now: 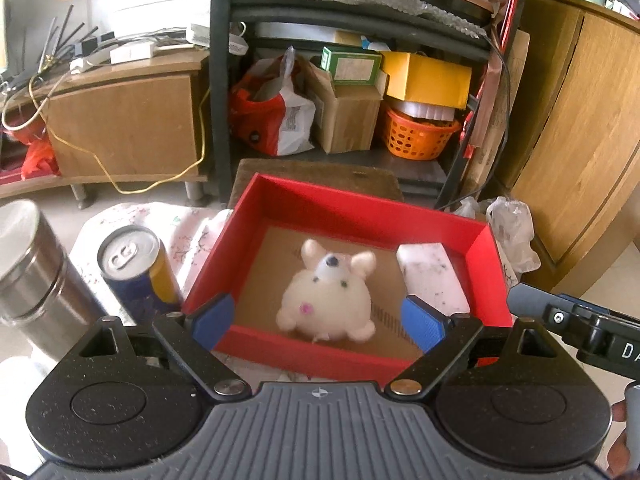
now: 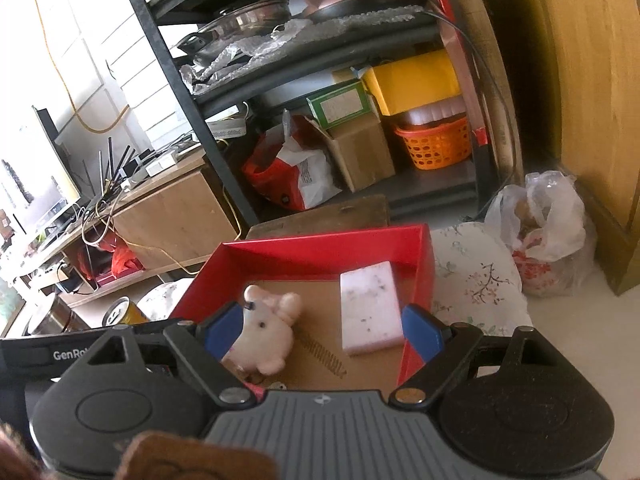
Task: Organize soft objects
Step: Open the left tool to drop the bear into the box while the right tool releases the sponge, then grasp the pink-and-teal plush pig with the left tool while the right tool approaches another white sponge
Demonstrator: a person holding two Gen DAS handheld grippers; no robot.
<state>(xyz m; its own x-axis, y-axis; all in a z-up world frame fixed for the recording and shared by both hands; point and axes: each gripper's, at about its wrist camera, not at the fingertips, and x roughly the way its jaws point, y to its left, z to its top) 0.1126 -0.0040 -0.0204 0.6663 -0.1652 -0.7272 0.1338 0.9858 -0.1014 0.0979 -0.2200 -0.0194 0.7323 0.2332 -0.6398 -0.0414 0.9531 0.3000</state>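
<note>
Cluttered shelving [image 1: 352, 92] filled the background while I watched a floral-cloth surface [image 2: 476, 276] carrying a red box [image 1: 360, 204]. On the box's cardboard floor lay a white plush animal [image 1: 326, 300], its ears towards the far wall, with a white sponge block [image 1: 432, 276] just beside it against the right wall; the two did not touch. My left claw [image 1: 318, 322] hovered at the near rim with its blue pads spread wide either side of the plush, gripping nothing. My right claw [image 2: 324, 332] hung over the near right corner, equally wide, empty, with the plush by its left pad [image 2: 224, 332]. Left of the box stood a blue-and-yellow can [image 1: 136, 268], and further left a steel canister [image 1: 36, 268]. Beyond the cloth's right edge slumped a plastic bag [image 2: 544, 224].
</note>
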